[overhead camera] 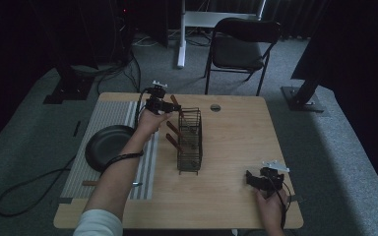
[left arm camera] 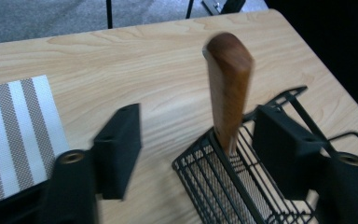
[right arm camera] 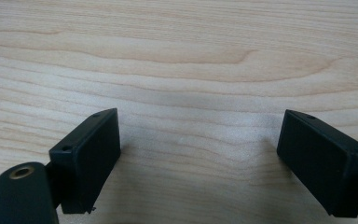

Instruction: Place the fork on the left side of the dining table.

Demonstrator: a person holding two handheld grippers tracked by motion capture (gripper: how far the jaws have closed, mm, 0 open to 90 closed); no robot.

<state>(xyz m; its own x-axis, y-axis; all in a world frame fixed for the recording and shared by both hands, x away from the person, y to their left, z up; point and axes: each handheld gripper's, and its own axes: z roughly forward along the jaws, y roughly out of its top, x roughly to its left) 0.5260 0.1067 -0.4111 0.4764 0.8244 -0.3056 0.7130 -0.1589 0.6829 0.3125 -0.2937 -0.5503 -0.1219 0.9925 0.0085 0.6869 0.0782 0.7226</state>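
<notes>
The left gripper (overhead camera: 163,104) is at the far end of the black wire basket (overhead camera: 189,140), with the person's left hand (overhead camera: 150,122) behind it. In the left gripper view its two black jaws are apart, and a brown wooden handle (left arm camera: 228,88) stands between them. The handle is closer to the right jaw than to the left one. Neither jaw presses on it; there is a gap on both sides. The handle leans a little and its lower end goes down into the corner of the basket, just in front of the jaws. The right jaw hangs over the basket's rim. The left jaw hangs over bare wood of the worktop (left arm camera: 135,70). Past the left jaw lies a striped mat (left arm camera: 18,126).

From the high view, two more wooden handles (overhead camera: 173,135) stick out of the basket's side, nearer the person than the left gripper. A dark round pan (overhead camera: 106,145) sits on the striped mat, on the other side of the left arm from the basket.

The right gripper (overhead camera: 256,181) rests low on the worktop, well apart from the basket, held by the right hand (overhead camera: 270,206). Its jaws stand wide apart with only bare wood between them.
</notes>
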